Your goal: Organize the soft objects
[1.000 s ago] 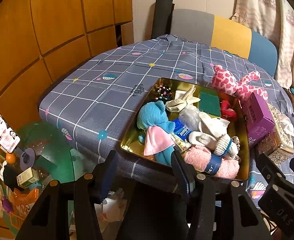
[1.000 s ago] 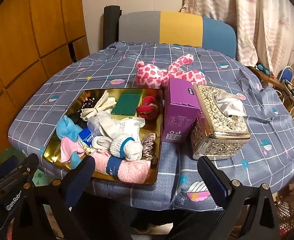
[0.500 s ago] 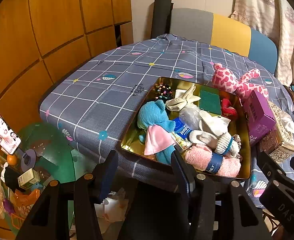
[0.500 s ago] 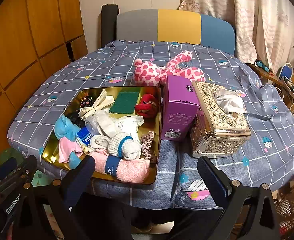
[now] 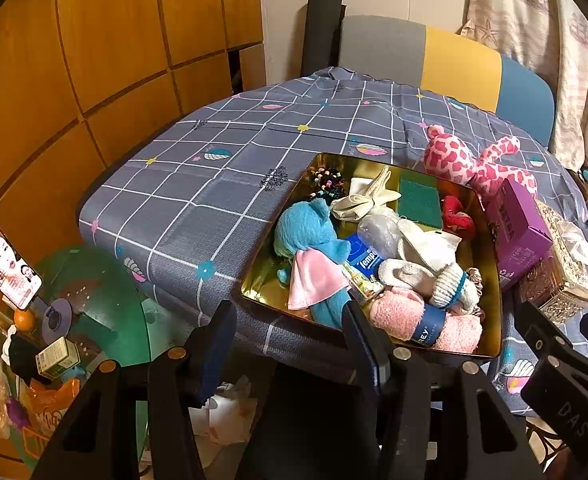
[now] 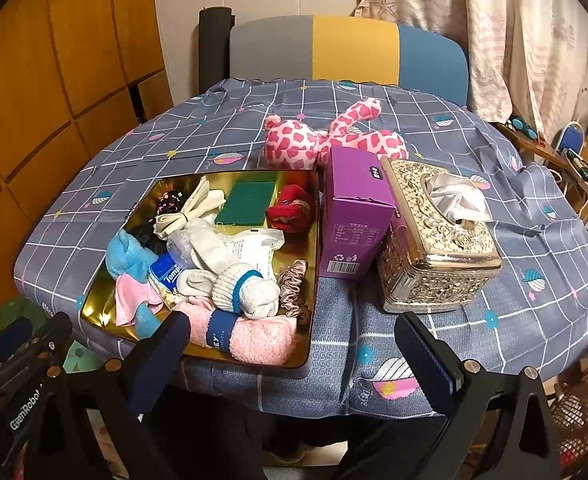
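A gold tray (image 5: 268, 276) (image 6: 314, 240) sits near the table's front edge, full of soft things: a blue plush (image 5: 302, 232) (image 6: 128, 256), a pink cloth (image 5: 314, 280), a rolled pink towel (image 5: 426, 320) (image 6: 250, 338), white socks (image 6: 234, 284), a green sponge (image 6: 246, 202) and a red plush (image 6: 290, 212). A pink spotted plush (image 6: 326, 140) (image 5: 474, 160) lies behind the tray. My left gripper (image 5: 290, 328) is open and empty, short of the tray's near left corner. My right gripper (image 6: 294, 344) is open and empty, before the tray's near right corner.
A purple box (image 6: 354, 216) and an ornate gold tissue box (image 6: 434, 240) stand right of the tray. The table has a grey checked cloth (image 5: 198, 184). A chair (image 6: 350, 52) stands behind it. A green side table (image 5: 94, 300) with clutter is at the lower left.
Both views have shifted slightly, so the table and tray sit a little farther off. Both grippers remain open and empty.
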